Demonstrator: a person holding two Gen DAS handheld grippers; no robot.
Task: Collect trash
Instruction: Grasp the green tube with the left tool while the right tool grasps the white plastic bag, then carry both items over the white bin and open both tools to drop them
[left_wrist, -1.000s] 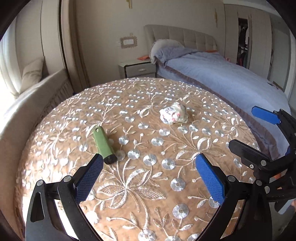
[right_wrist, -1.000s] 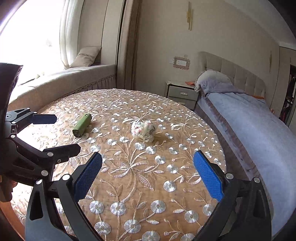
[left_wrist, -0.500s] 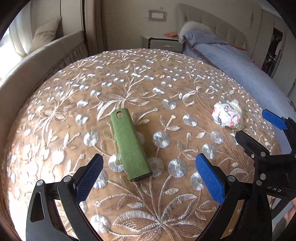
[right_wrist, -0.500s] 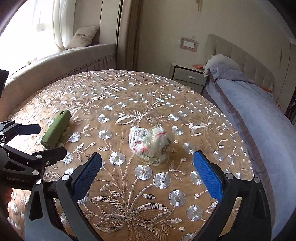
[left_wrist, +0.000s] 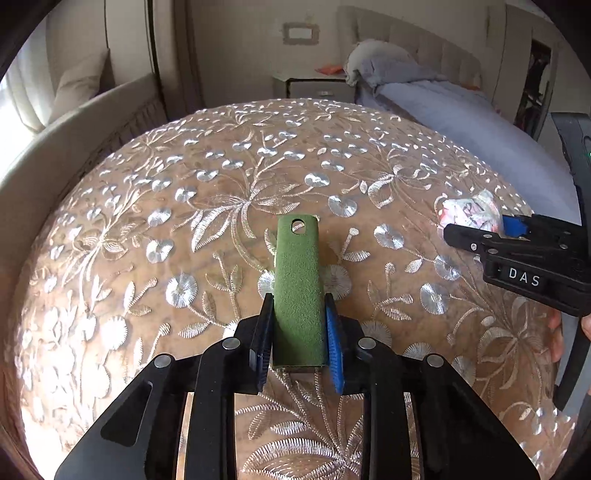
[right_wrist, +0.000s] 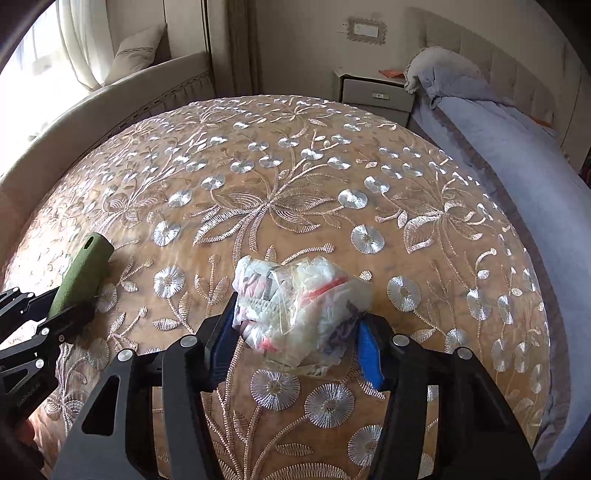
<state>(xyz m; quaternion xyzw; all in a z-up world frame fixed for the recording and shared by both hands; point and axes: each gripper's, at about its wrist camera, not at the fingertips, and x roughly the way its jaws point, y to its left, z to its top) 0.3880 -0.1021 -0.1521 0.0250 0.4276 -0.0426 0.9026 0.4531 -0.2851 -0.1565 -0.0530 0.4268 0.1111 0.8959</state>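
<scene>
A green oblong case (left_wrist: 297, 266) with a hole at its far end lies on the round embroidered tablecloth (left_wrist: 207, 229). My left gripper (left_wrist: 298, 314) is closing its jaws on the case's near end, and both blue pads touch its sides. To the right, a crumpled wad of clear plastic and printed paper (right_wrist: 299, 302) sits on the cloth, and my right gripper (right_wrist: 295, 332) is shut on it. The left wrist view shows that wad (left_wrist: 467, 212) with the right gripper's black fingers (left_wrist: 480, 236) on it. The case (right_wrist: 83, 269) also shows at the left of the right wrist view.
A bed with a grey-blue cover (right_wrist: 517, 147) runs along the table's right side. A nightstand (right_wrist: 373, 96) stands beyond the far edge. A curved beige bench with a cushion (right_wrist: 136, 55) wraps the left side. The cloth (right_wrist: 280, 206) drops away at the table's rim.
Both grippers came forward and down over their objects. The left jaws went from wide open to closed on the green case, and the right jaws closed on the crumpled wad.
</scene>
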